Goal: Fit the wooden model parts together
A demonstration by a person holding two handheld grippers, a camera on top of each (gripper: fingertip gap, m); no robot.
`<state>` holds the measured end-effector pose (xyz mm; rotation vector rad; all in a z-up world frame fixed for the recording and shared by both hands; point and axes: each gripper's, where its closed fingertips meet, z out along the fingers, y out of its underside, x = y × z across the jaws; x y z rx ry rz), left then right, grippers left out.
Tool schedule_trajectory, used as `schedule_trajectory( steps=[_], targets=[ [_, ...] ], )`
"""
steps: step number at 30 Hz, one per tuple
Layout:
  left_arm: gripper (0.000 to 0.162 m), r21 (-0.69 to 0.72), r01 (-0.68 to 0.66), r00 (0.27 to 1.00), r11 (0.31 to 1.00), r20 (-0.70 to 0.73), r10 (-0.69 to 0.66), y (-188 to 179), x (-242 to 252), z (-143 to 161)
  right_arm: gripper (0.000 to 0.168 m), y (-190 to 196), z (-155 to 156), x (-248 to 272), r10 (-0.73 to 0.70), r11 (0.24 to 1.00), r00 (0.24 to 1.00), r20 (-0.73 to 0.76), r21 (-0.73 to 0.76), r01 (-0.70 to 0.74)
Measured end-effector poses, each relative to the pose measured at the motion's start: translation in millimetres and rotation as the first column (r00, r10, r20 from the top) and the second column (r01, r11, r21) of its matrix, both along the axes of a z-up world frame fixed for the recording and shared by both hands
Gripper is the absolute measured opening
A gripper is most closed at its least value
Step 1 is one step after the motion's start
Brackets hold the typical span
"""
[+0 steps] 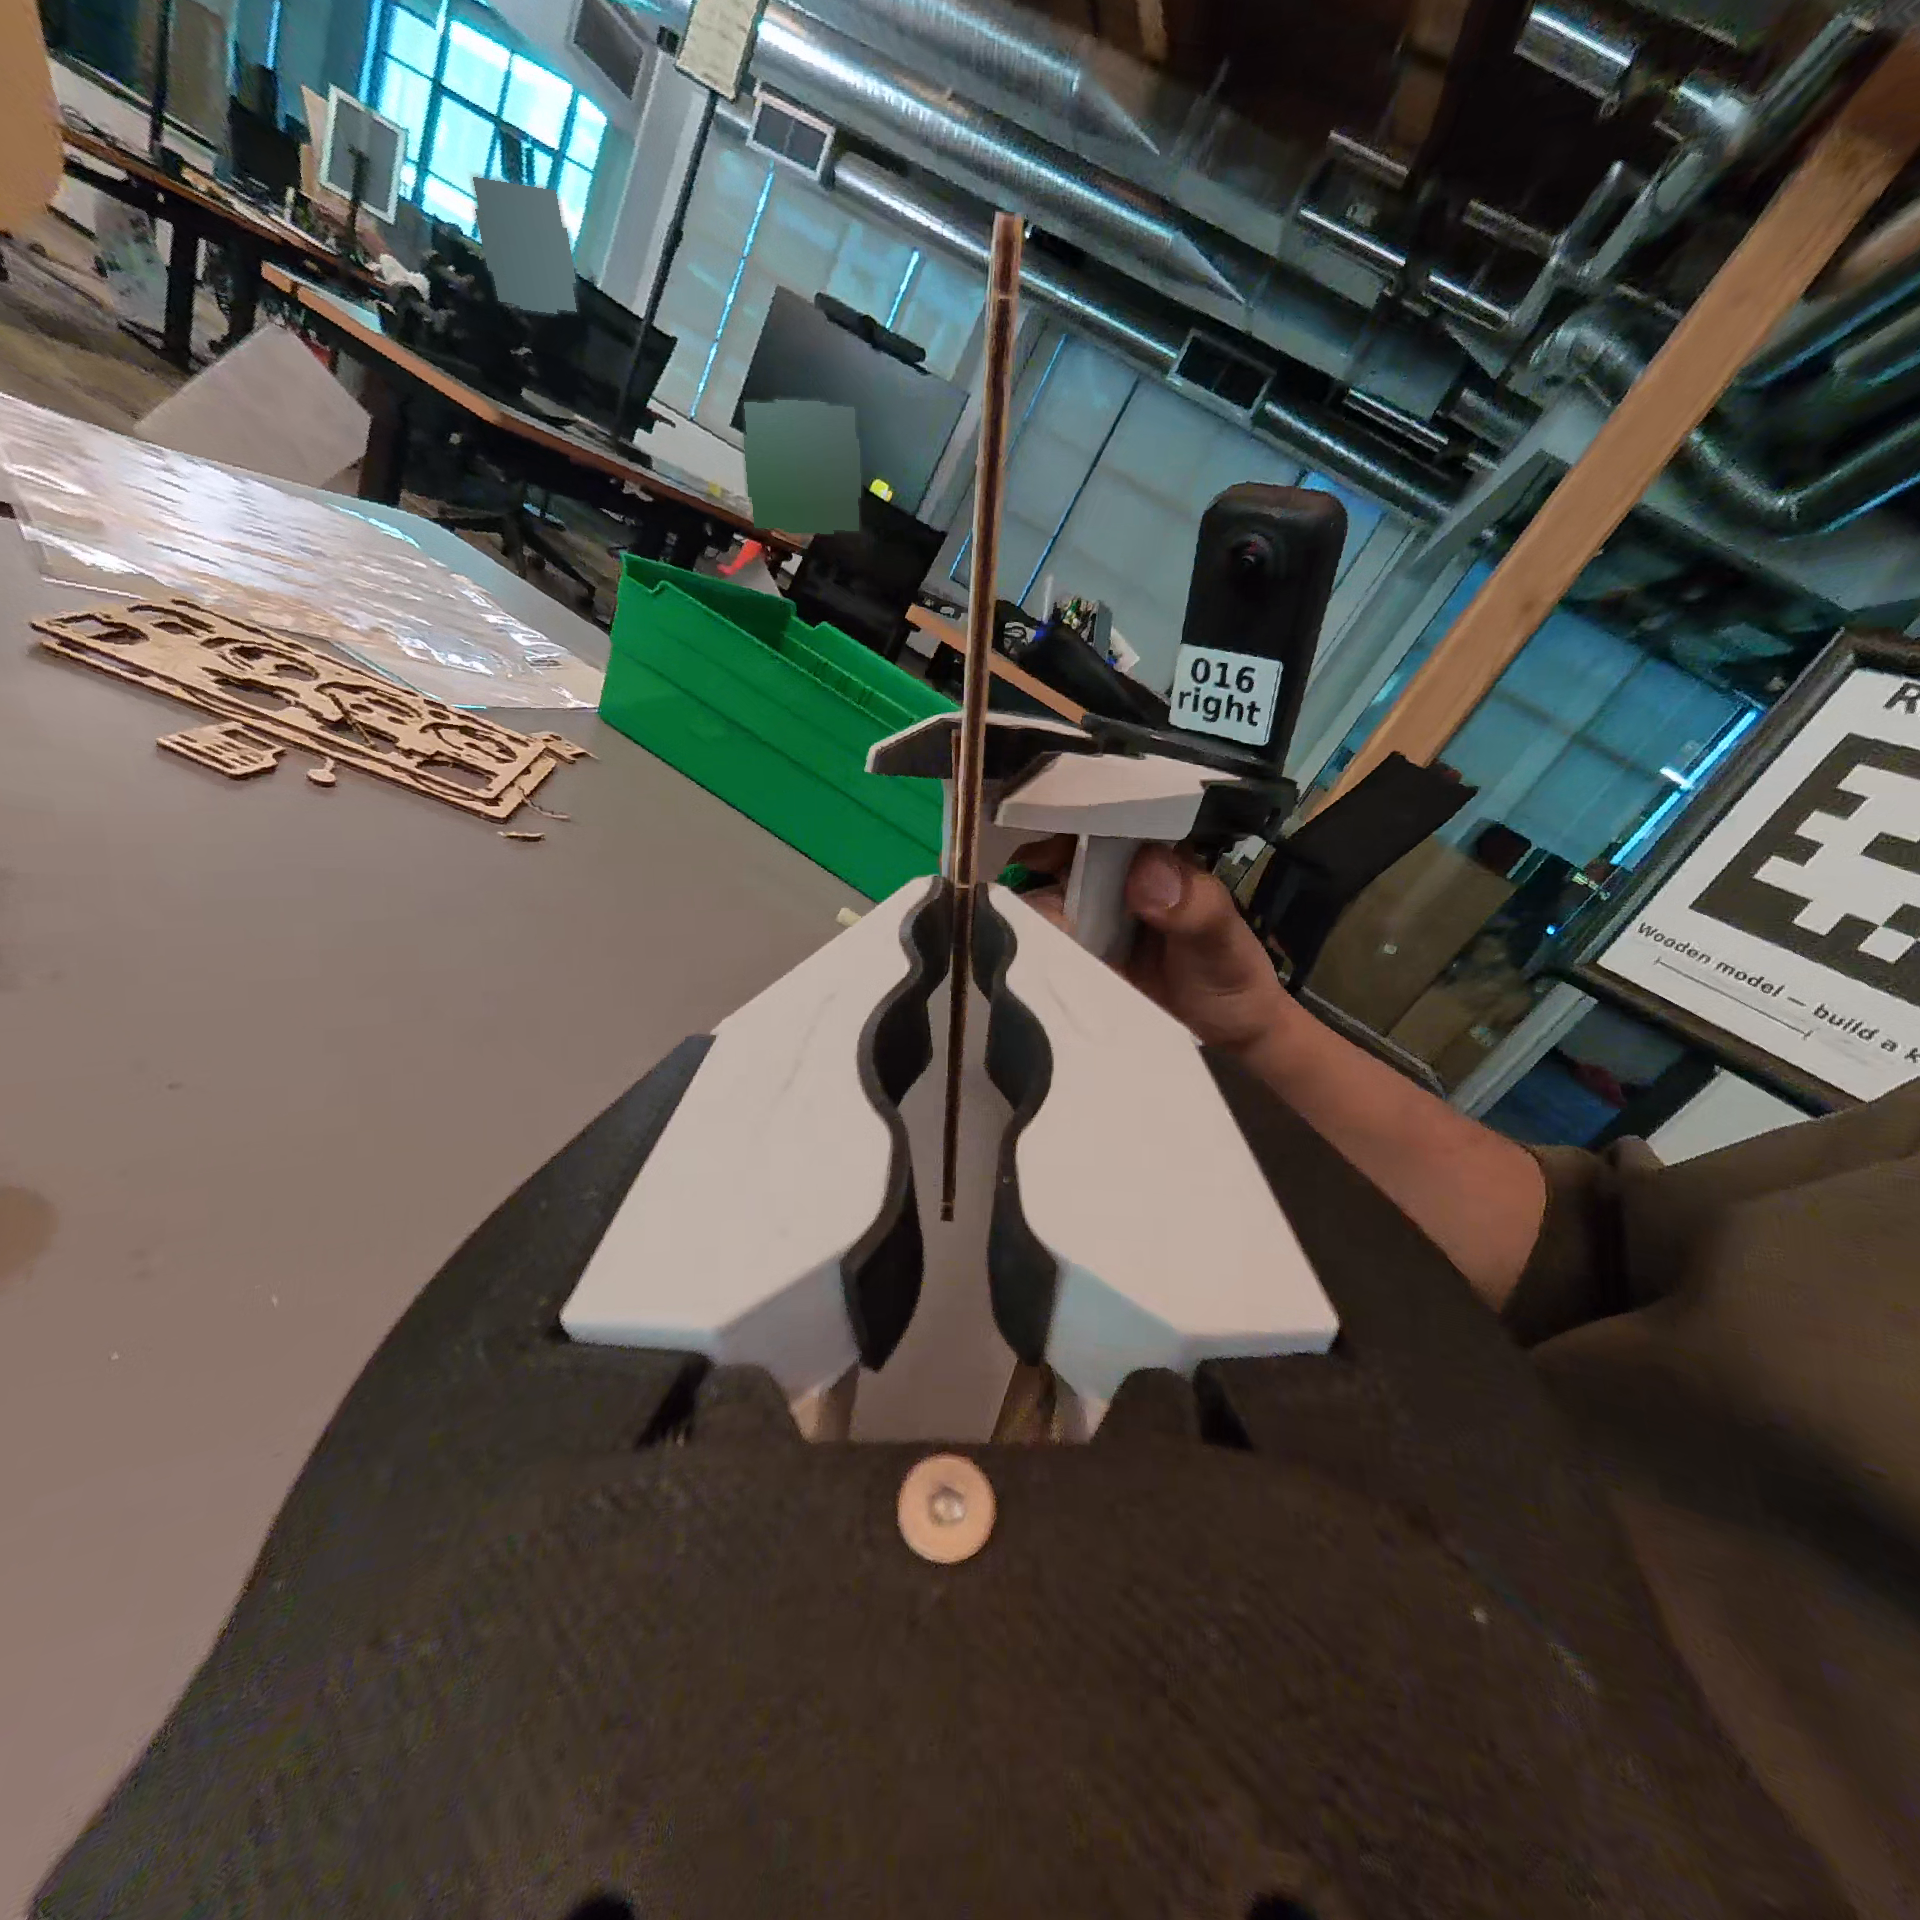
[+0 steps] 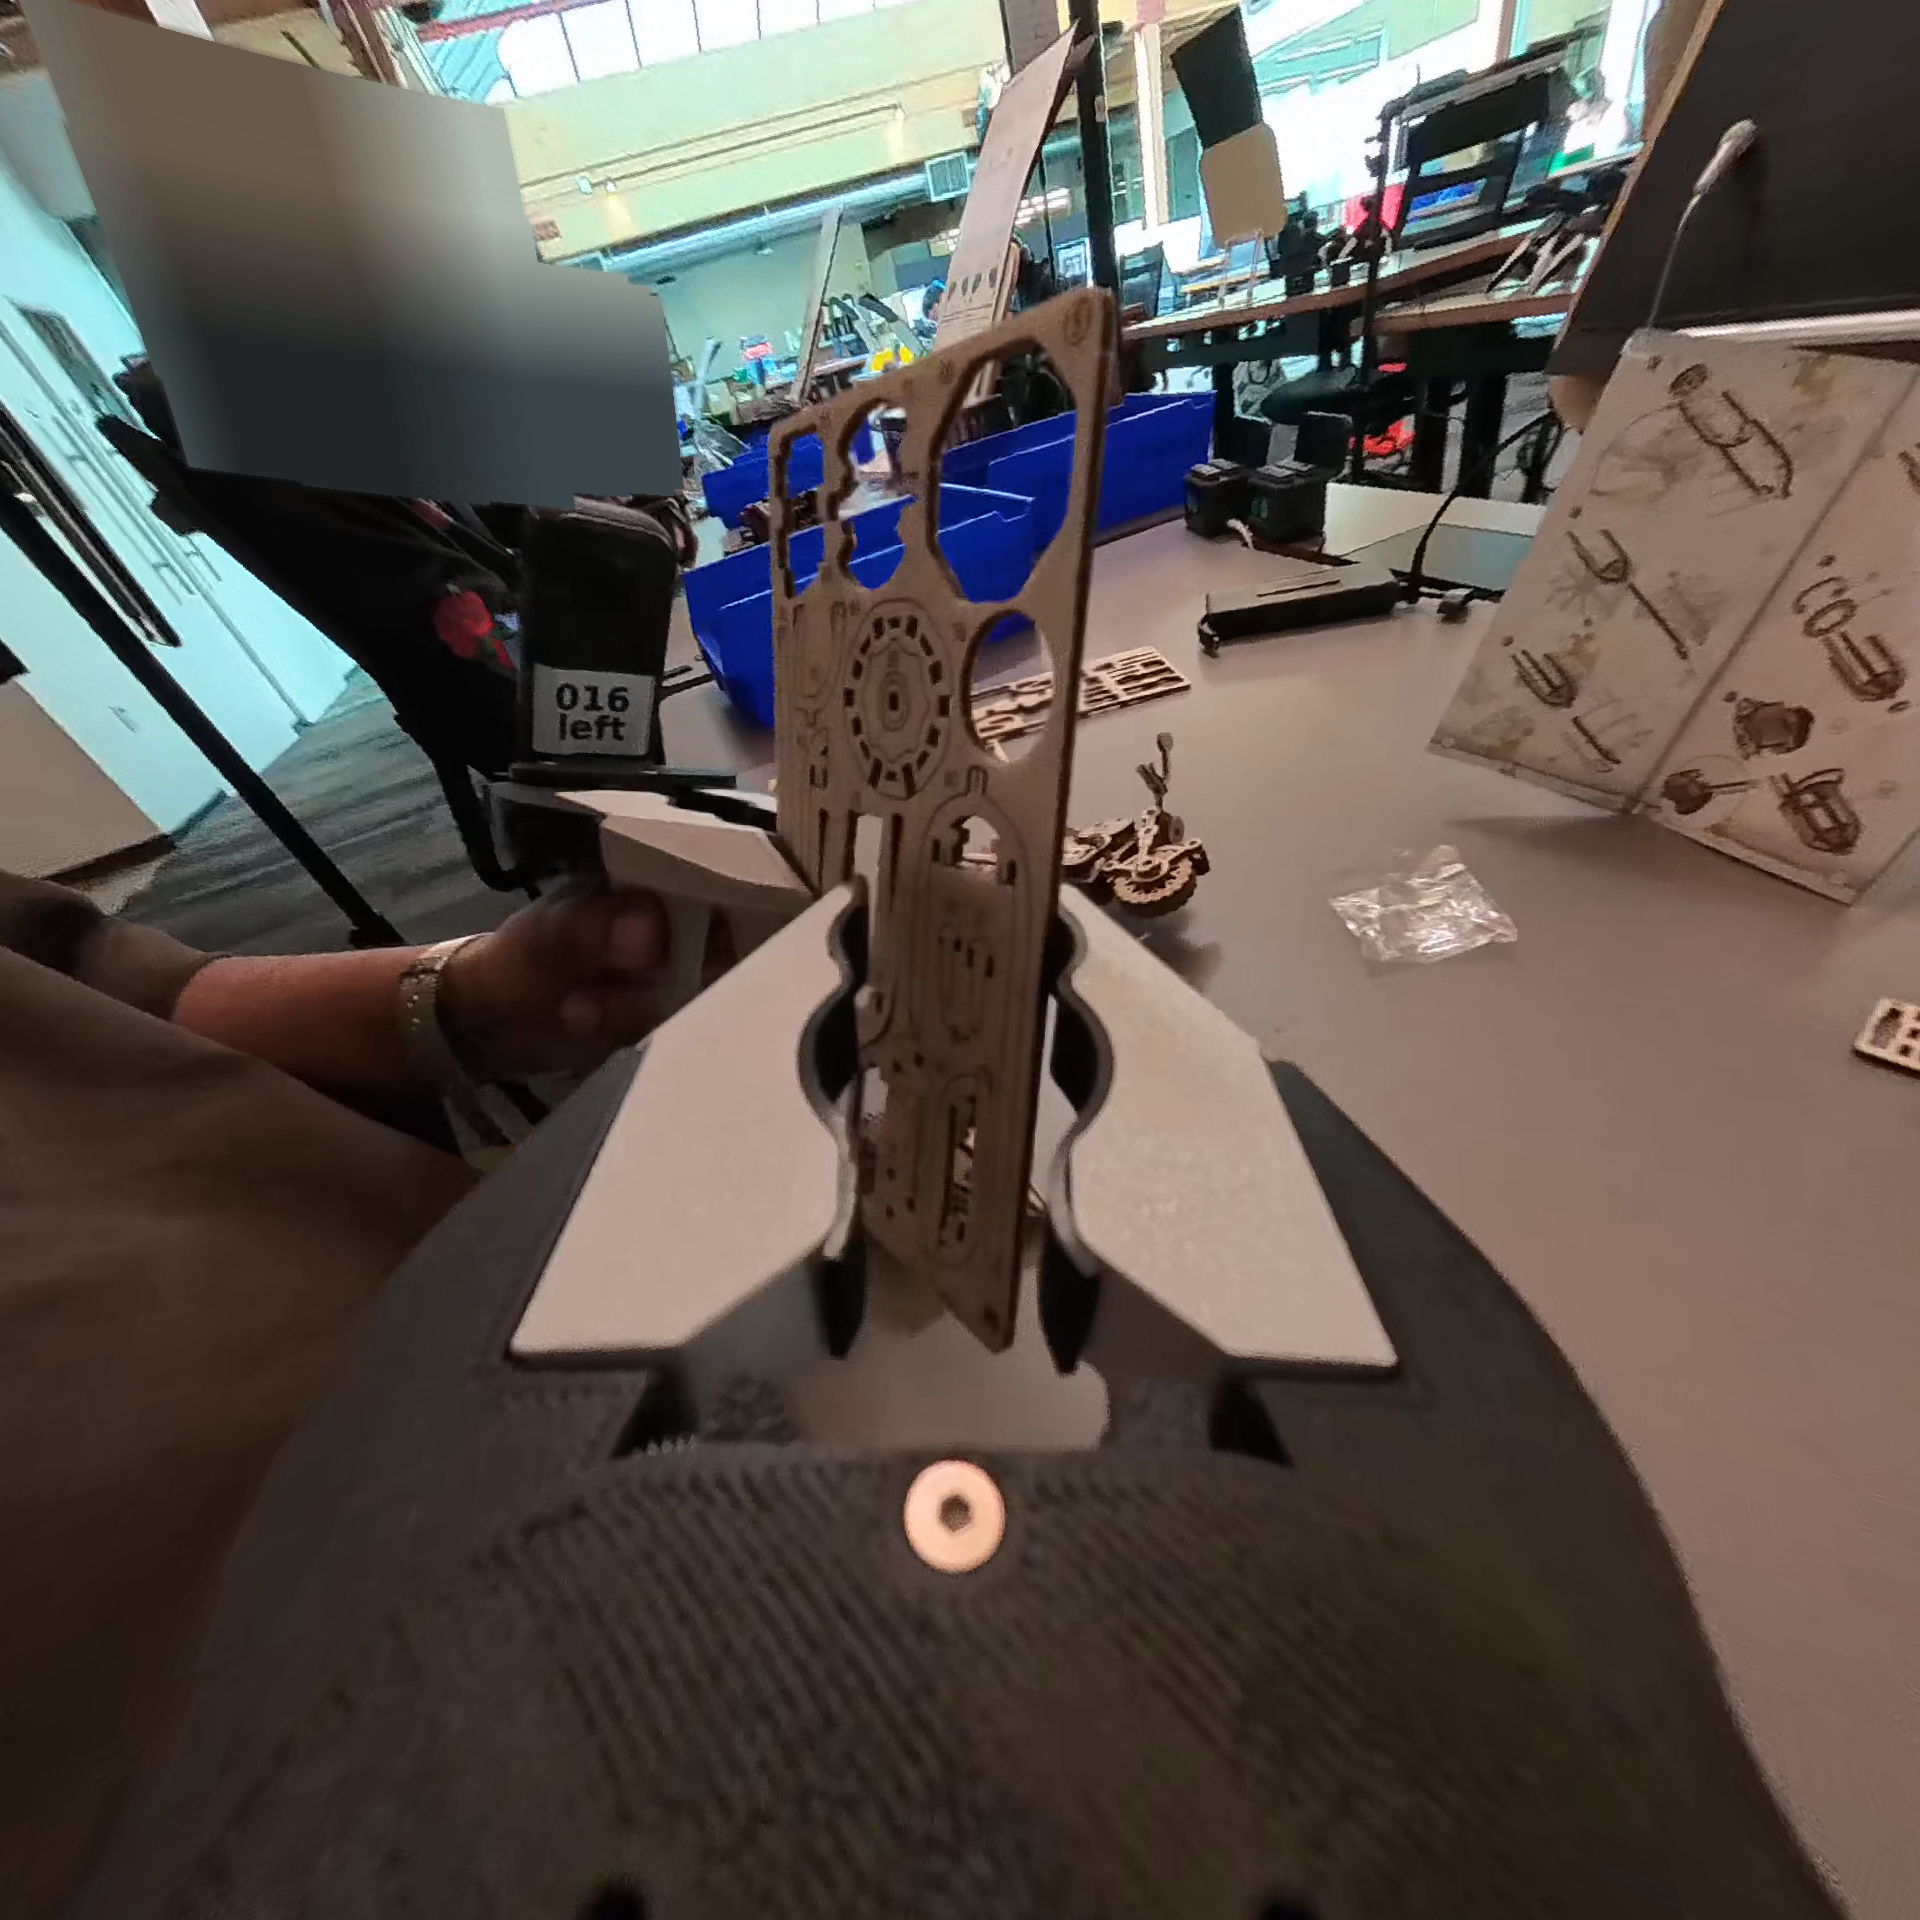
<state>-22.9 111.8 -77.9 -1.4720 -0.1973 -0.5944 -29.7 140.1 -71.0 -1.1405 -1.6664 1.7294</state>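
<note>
A thin wooden parts sheet [image 1: 987,520] with laser-cut outlines and punched-out holes stands upright. In the left wrist view it is edge-on. My left gripper [image 1: 961,894] is shut on it, with the sheet deep between the black pads. The right gripper [image 1: 956,779] reaches in from the right, one finger on each side of the sheet. In the right wrist view the sheet [image 2: 899,707] shows its face at an angle between the spread fingers of my right gripper [image 2: 961,904], which is open around it. The left gripper [image 2: 795,862] meets the sheet's left edge.
On the grey table [image 1: 312,1039] lie used wooden sheets [image 1: 312,707], clear plastic [image 1: 260,551] and a green bin [image 1: 769,707]. The right wrist view shows a partly built wooden model [image 2: 1138,862], an instruction sheet [image 2: 1704,623], a plastic bag [image 2: 1423,914] and blue bins [image 2: 935,540]. Both grippers' tips are close together, under 4 cm apart.
</note>
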Motion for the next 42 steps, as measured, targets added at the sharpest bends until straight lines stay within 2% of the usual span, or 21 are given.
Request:
schedule_trajectory(
  steps=[8, 11, 15, 19, 23, 26, 30, 38, 42],
  targets=[
    [0.000, 0.062, -0.030, 0.993, 0.998, 0.118, 0.023, -8, -21, 5, 0.036, -7, -16, 0, 0.129, 0.977, 0.987, 0.094, -0.182, -0.111],
    [0.000, 0.088, -0.017, 0.985, 0.996, 0.174, 0.001, -10, -25, 7, 0.036, -6, -13, 0, 0.168, 0.952, 0.982, 0.084, -0.271, -0.139],
    [0.000, 0.100, 0.007, 0.983, 0.995, 0.179, -0.024, -10, -21, 7, 0.033, -9, -8, 3, 0.213, 0.923, 0.976, 0.054, -0.339, -0.183],
    [0.000, 0.089, 0.036, 0.983, 0.995, 0.179, -0.051, -7, -14, 5, 0.028, -16, -7, 5, 0.247, 0.913, 0.968, 0.046, -0.345, -0.217],
    [0.000, 0.090, 0.030, 0.983, 0.995, 0.177, -0.046, -5, -12, 4, 0.024, -24, -17, 4, 0.232, 0.947, 0.969, 0.085, -0.249, -0.205],
    [0.000, 0.099, 0.026, 0.984, 0.995, 0.172, -0.043, -6, -13, 6, 0.021, -28, -17, 5, 0.240, 0.948, 0.967, 0.082, -0.235, -0.215],
    [0.000, 0.115, 0.034, 0.982, 0.993, 0.179, -0.055, -7, -12, 8, 0.011, -31, -12, 10, 0.311, 0.906, 0.948, 0.065, -0.322, -0.275],
    [0.000, 0.136, 0.050, 0.979, 0.989, 0.188, -0.076, -8, -9, 10, 0.008, -33, -6, 17, 0.399, 0.839, 0.915, 0.054, -0.424, -0.341],
    [0.002, 0.156, 0.061, 0.974, 0.986, 0.206, -0.093, -8, -7, 14, 0.011, -34, 1, 21, 0.466, 0.753, 0.884, 0.028, -0.538, -0.380]
  ],
)
